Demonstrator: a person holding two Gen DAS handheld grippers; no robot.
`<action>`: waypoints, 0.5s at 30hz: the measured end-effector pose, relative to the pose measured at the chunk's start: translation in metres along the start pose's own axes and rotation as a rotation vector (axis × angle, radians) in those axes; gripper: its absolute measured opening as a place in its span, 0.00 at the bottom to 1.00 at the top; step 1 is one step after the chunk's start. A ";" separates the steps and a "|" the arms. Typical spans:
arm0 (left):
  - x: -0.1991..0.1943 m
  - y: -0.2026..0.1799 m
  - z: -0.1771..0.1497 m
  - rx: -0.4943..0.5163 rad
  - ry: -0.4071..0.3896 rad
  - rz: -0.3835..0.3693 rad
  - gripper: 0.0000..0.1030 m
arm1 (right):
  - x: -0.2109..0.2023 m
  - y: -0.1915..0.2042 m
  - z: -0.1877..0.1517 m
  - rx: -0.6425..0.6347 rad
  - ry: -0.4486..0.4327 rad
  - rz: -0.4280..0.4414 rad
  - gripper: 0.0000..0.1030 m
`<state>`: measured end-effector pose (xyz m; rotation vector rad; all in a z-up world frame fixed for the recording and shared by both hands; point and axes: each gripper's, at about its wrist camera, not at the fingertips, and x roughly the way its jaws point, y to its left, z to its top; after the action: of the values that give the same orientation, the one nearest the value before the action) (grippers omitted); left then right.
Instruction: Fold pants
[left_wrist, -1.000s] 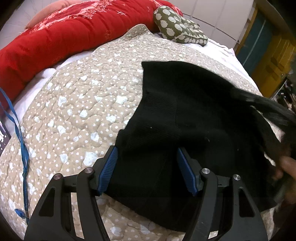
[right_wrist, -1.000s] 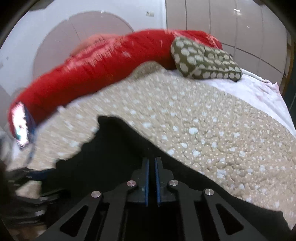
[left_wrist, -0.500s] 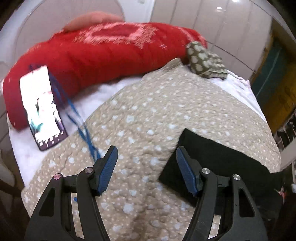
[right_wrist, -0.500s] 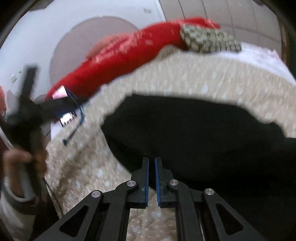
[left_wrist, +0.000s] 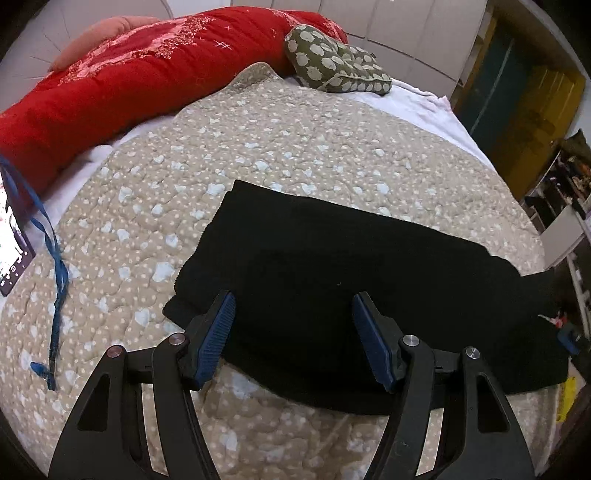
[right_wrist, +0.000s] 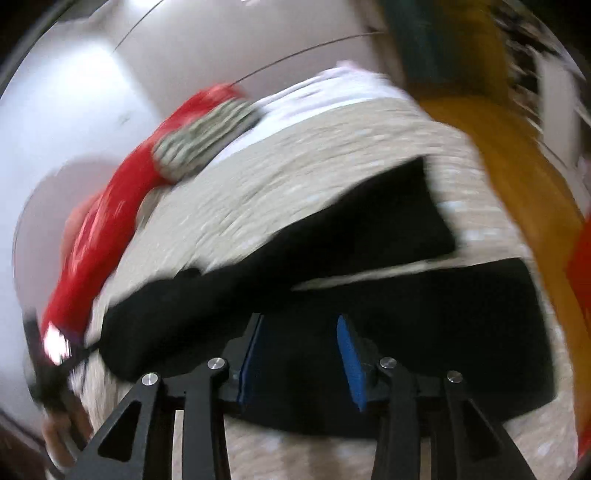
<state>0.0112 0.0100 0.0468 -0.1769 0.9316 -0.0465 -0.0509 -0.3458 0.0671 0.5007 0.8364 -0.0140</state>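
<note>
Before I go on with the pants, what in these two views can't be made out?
- Pants, left wrist view: right end runs into the dark frame edge; fold layers lost in flat black.
- Pants, right wrist view: motion blur smears the edges; unclear whether the open right gripper touches the cloth.
- Phone, left wrist view: cut off by the left edge.
- Left gripper: open; contact with the pants unclear.

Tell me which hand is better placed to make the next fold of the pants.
Probably left. The left gripper hangs open and steady over the pants near their end. The right gripper's view is blurred; its jaws have just been opening.
</note>
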 end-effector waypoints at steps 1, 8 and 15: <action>0.002 0.000 0.001 -0.002 0.004 0.001 0.64 | 0.000 -0.012 0.006 0.045 -0.010 0.006 0.38; 0.008 -0.002 0.001 0.012 0.018 0.020 0.64 | 0.023 -0.026 0.057 0.185 -0.046 0.054 0.47; 0.010 0.002 0.002 0.009 0.030 0.009 0.65 | 0.051 -0.028 0.071 0.205 0.029 0.077 0.43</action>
<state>0.0186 0.0110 0.0399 -0.1639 0.9616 -0.0450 0.0283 -0.3919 0.0588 0.7272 0.8480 -0.0218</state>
